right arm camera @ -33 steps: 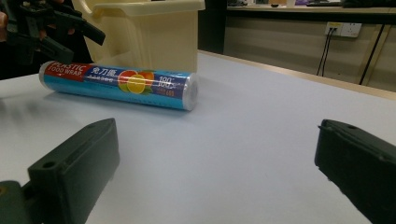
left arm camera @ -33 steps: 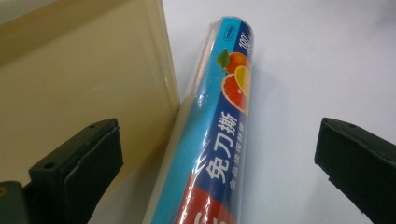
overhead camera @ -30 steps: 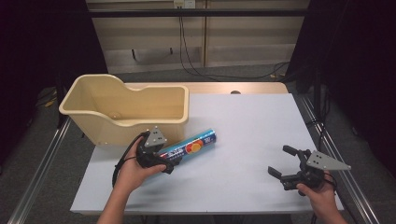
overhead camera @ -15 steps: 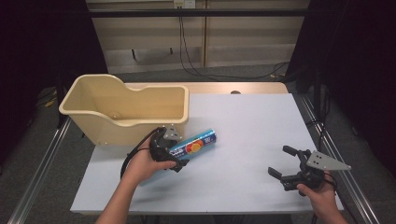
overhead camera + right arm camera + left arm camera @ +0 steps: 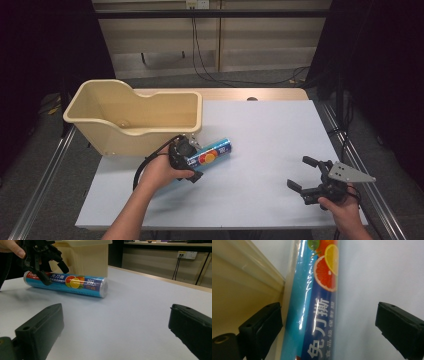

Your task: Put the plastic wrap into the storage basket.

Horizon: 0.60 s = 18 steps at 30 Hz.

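On the pale surface (image 5: 260, 145), beside the cream tub (image 5: 135, 117), we now have our left tongs (image 5: 192, 162) straddling the blue roll of cling film (image 5: 212, 151). A second ago they sat nearer its left end; they have since slid along it and their jaws have just been closing, though the left gripper view puts daylight between the pads and the roll (image 5: 312, 315), so nothing is pinched yet. The roll lies flat, just in front of the tub wall. We judge the grasp imminent. Our right tongs (image 5: 309, 176) rest spread and idle, well apart at the surface's right.
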Motion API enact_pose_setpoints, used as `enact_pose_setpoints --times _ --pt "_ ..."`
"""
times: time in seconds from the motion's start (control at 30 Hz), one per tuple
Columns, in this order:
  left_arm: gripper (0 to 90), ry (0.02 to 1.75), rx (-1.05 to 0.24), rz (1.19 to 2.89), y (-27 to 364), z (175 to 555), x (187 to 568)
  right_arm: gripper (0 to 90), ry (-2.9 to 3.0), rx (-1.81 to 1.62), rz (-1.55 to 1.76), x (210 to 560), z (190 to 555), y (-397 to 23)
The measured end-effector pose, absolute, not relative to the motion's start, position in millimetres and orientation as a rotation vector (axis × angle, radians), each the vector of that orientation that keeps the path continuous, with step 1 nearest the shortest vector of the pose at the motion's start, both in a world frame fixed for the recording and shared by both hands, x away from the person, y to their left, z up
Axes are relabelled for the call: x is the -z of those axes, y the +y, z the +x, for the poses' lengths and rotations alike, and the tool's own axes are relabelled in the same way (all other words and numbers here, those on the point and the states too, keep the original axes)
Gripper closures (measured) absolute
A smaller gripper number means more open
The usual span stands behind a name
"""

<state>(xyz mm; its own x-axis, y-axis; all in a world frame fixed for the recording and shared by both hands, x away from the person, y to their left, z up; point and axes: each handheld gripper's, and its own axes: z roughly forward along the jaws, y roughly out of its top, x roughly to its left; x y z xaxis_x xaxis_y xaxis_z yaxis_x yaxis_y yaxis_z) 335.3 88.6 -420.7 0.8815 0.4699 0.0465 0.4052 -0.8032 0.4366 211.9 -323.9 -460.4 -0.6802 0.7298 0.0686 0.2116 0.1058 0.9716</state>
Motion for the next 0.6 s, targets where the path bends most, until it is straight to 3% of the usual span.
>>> enact_pose_setpoints --times 0.6 --pt "14.7 0.625 -0.252 2.779 78 341 436 0.0 1.955 -1.606 0.911 460 212 -325"
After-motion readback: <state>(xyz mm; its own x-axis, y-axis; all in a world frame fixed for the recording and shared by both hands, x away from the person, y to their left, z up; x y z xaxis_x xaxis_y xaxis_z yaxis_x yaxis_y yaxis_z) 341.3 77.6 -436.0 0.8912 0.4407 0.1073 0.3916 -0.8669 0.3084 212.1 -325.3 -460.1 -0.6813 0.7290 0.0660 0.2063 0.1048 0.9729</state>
